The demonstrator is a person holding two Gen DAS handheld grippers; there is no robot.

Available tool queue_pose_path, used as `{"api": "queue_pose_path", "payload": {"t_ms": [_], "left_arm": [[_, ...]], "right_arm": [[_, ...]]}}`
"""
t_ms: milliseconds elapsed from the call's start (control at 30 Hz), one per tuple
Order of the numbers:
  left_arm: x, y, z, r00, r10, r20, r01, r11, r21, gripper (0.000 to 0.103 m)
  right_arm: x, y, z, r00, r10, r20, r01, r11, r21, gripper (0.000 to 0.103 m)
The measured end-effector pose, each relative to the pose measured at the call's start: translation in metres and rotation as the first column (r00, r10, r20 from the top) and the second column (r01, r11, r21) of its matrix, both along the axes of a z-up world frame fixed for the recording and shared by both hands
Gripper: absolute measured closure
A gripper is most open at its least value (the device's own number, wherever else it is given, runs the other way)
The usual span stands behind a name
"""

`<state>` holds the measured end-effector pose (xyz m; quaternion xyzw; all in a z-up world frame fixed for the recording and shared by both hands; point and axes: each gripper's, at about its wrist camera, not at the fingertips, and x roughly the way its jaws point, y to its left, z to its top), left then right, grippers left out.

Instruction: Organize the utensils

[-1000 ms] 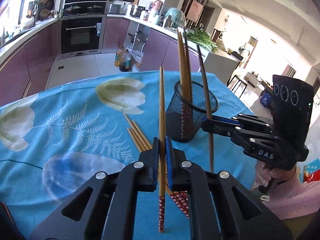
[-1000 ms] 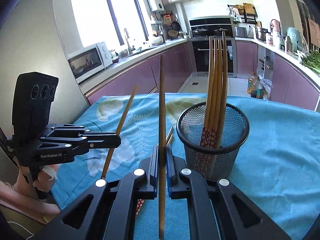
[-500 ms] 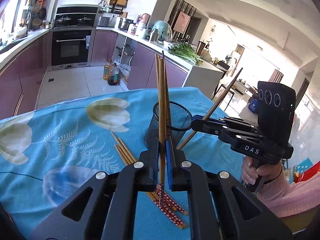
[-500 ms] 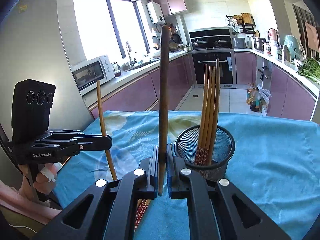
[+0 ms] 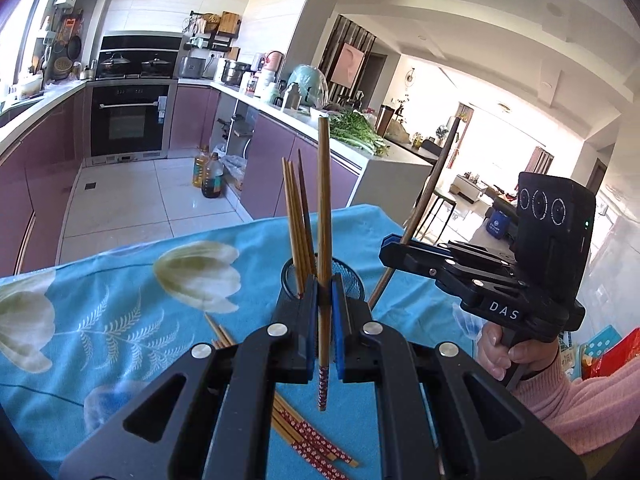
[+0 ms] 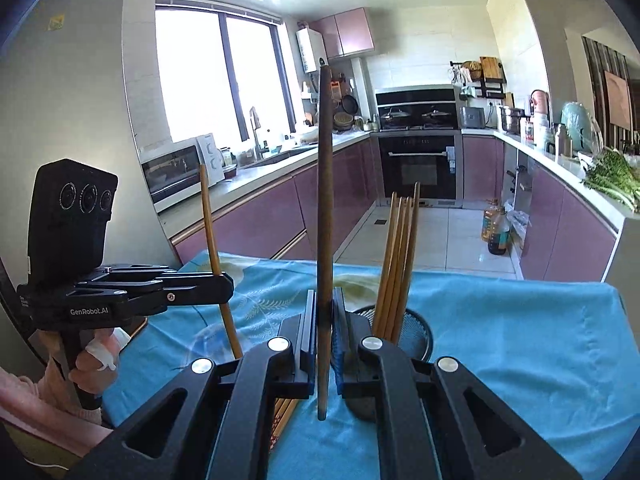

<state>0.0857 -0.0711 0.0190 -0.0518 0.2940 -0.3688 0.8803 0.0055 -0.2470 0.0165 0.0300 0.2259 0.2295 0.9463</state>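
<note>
Each gripper, left and right, is clamped on 1 upright chopstick: light, stiff, smooth, so pinch mid-shaft. Cup sits at 1 o'clock.

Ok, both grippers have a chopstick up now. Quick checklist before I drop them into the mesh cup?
1. Left gripper shut on patterned-end chopstick: ok.
2. Right gripper shut on dark chopstick: ok.
3. Both chopsticks lifted off the tablecloth: ok.
4. Mesh cup upright, with room left beside the chopsticks in it: ok.
5. Held tips above the cup's rim: cannot tell.
6. Table cleared: not ok, loose chopsticks remain.
</note>
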Motion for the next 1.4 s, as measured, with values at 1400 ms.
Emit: {"api": "queue_pose_path", "payload": {"t_ms": [1400], "left_arm": [[0.037, -0.061, 0.024, 0.996, -0.002, 0.084, -0.008, 0.993, 0.118, 0.096]], "right_arm": [[0.049, -0.013, -0.002, 0.996, -0.078, -0.031, 0.076, 0.996, -0.056, 0.097]]}}
